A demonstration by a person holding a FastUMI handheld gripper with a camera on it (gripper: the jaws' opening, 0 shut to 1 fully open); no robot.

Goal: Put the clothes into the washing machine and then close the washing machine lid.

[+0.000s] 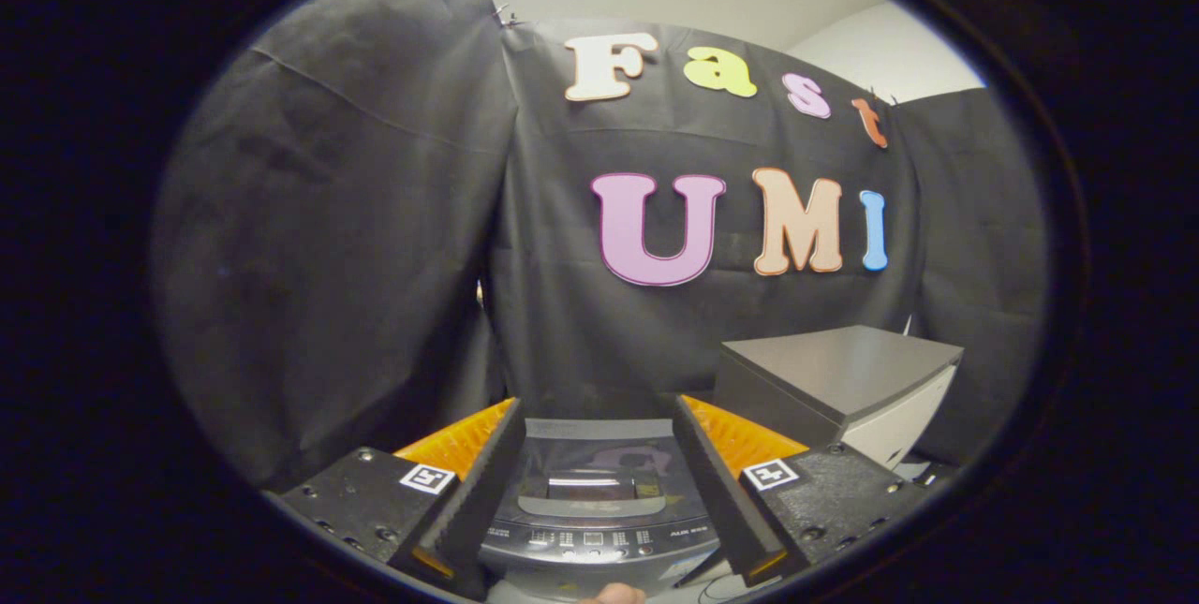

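Grey washing machine [595, 501] sits low between the wide-apart fingers [599, 529], which hold nothing. Its lid [595, 464] looks shut. Either the washing is inside already, or the lid needs lifting.

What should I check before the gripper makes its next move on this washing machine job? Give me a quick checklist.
1. Gripper fingers spread, nothing held: ok.
2. Washing machine lined up between the fingers, just ahead: ok.
3. Lid raised for loading: not ok, it looks shut and flat.
4. Clothes located: cannot tell.
5. Grey box beside the machine stands apart from the fingers: ok.
6. Control panel at the near edge sits out of the fingers' way: ok, they flank it without touching.
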